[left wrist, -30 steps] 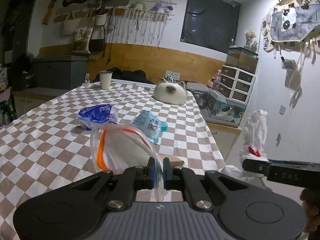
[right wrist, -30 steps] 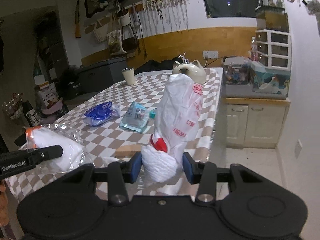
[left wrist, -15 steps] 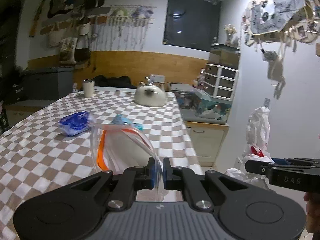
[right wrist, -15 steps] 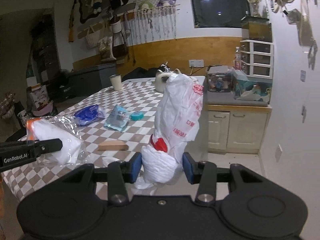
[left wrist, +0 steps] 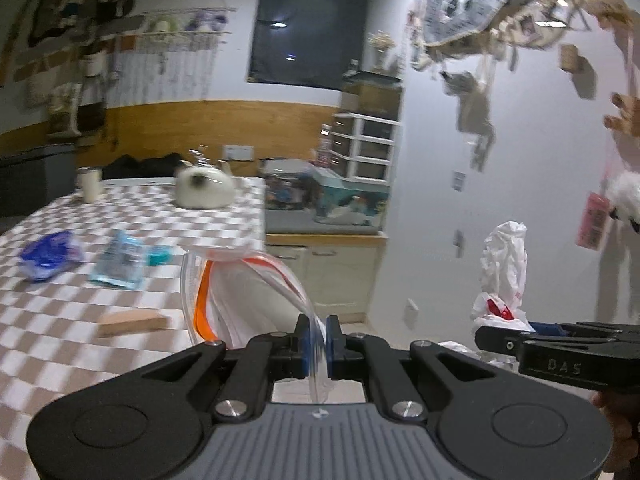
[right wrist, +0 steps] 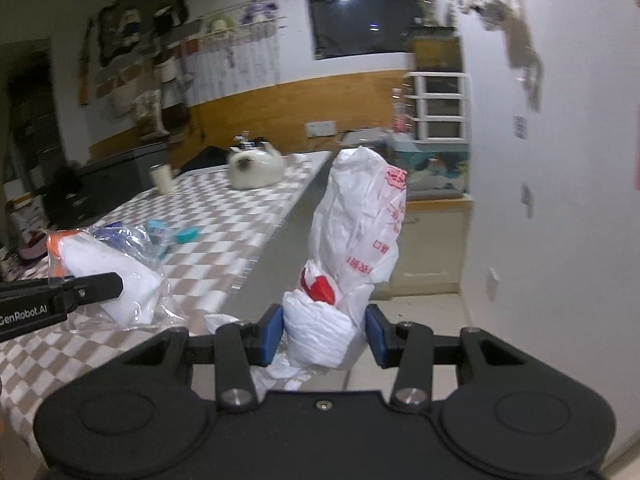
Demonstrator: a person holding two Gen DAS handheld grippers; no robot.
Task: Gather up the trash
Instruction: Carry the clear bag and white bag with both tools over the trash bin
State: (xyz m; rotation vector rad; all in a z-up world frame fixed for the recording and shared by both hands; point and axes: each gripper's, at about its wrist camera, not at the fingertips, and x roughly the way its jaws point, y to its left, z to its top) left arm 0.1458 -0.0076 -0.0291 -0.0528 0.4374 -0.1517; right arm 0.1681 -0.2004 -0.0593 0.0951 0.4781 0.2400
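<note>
Left wrist view is showing the left tongs (left wrist: 317, 342) pinching a clear orange-sealed zip bag (left wrist: 240, 292) off the checkered desk's (left wrist: 80, 300) near edge, while the right tongs (right wrist: 325, 334) are squeezing an upright crumpled white red-printed plastic bag (right wrist: 356, 240) alongside, beyond that edge.

left gripper (left wrist: 317, 346) held level, blue pads nearly together, pinching thin clear bag (left wrist: 244, 296) edge, right gripper (right wrist: 325, 334) level beside it on the right, pads (right wrist: 271, 330) wide, clamping bunched white plastic bag (right wrist: 352, 248) standing upright between them
</note>
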